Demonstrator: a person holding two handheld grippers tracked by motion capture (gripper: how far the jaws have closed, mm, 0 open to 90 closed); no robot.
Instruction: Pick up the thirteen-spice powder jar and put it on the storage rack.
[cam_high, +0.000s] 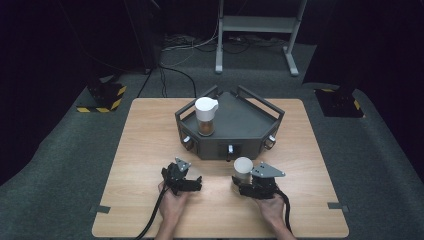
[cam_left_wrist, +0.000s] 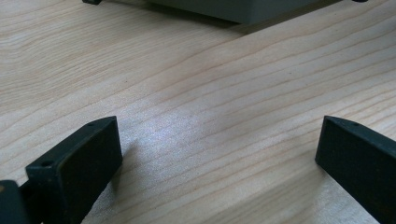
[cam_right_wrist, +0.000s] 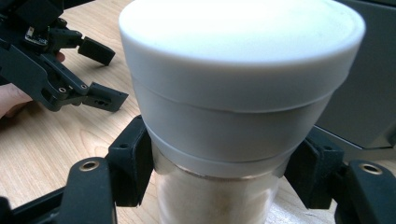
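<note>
Right hand-held gripper (cam_right_wrist: 219, 177): your jaws are clamped on the clear glass body of the jar (cam_right_wrist: 233, 116), just under its white lid (cam_right_wrist: 243, 56), one jaw on each side.
Left hand-held gripper (cam_left_wrist: 219, 158): your jaws stand wide apart with nothing between them, low over bare wood.
Where the jar is: near the front of the surface (cam_high: 150, 150), just in front of the grey tray (cam_high: 240, 120) and right of centre; from the pictures you cannot tell whether its base rests on the wood or is lifted.
Second jar (cam_high: 206, 116): it stands upright in the left part of the tray, white lid on, brown contents at the bottom.
Step in hand: judging by the grip, you are carrying or steadying the jar beside the tray.
Doing it well: keep the jar upright and the squeeze even; glass is smooth, so a grip this close under the lid could slip if you tilt it.
Edges: the tray's front wall and its knobs (cam_high: 230, 149) are just beyond the jar; raise it above the wall before you move forward.
Open room: the right part of the tray floor is bare, well apart from the second jar; the wood to the left and right of your hands is free too.
</note>
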